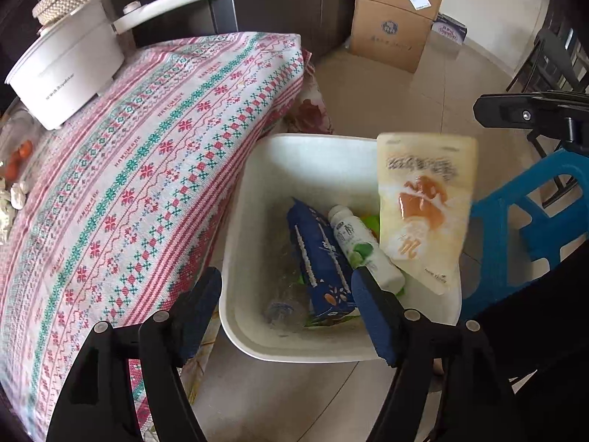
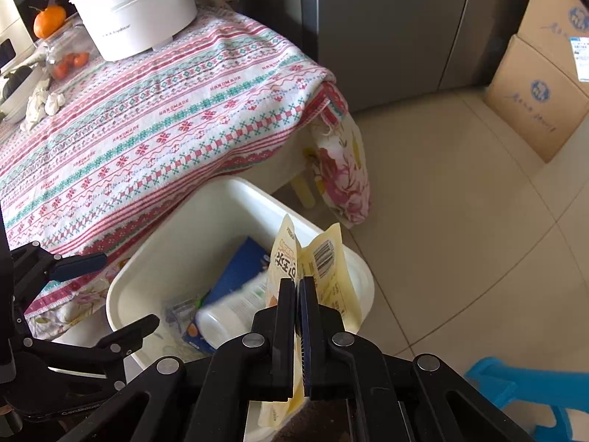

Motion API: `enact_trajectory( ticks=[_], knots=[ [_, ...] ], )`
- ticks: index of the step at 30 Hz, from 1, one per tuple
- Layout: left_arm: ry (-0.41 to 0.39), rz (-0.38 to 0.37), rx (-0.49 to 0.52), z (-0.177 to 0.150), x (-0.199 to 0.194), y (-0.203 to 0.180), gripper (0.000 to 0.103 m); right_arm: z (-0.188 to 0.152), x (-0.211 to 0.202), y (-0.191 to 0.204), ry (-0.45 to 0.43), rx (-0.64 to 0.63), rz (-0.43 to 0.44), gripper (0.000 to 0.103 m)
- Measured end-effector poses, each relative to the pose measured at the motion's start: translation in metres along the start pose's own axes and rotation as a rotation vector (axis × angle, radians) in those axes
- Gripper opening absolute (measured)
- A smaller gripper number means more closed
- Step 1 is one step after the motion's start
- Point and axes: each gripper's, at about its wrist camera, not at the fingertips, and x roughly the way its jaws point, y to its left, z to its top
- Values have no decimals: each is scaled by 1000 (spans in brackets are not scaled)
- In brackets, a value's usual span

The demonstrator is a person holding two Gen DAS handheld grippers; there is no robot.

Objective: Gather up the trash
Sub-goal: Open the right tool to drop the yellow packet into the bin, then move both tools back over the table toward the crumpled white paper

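Now over the bin (image 1: 257,335), on the floor just beside the bench (image 1: 147,169). My right gripper (image 2: 299,283) is clenched on a cream pouch (image 2: 327,258), which hangs above the bin's right rim, part over the opening. My left gripper (image 1: 287,294) has its jaws spread with nothing between them, poised over the near-left of the bin. A blue carton (image 1: 320,258) and white bottle (image 1: 364,250) already lie inside. Step in hand: dropping the pouch. Next move, as I judge it: shift the pouch further over the opening, then release the right jaws. Risk: the pouch catches the rim and slides to the floor.
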Motion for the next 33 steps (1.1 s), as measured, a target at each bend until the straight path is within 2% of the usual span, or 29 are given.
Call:
enact_trajectory(
  ticks=[1, 3, 4, 5, 12, 21, 28, 33],
  knots=[
    [-1, 1, -5, -2, -2, 2, 76, 1, -1, 0, -7, 7, 2, 4],
    [-4, 5, -15, -3, -6, 6, 76, 2, -3, 0, -15, 20, 3, 14],
    [-6, 7, -21, -4, -8, 9, 76, 2, -4, -1, -21, 25, 3, 29],
    [-9, 8, -26, -6, -10, 11, 76, 3, -5, 0, -28, 30, 4, 39],
    [-11, 16, -72, -15, -22, 30, 76, 7, -6, 9, -37, 26, 25, 41],
    [-20, 41, -172, -33, -44, 73, 76, 17, -5, 33, -47, 13, 47, 56],
    [-34, 80, -310, -54, -66, 130, 78, 30, 2, 70, -46, -32, 77, 64],
    [-63, 177, -401, -61, -85, 186, 78, 46, 12, 103, -29, -97, 94, 68]
  ],
)
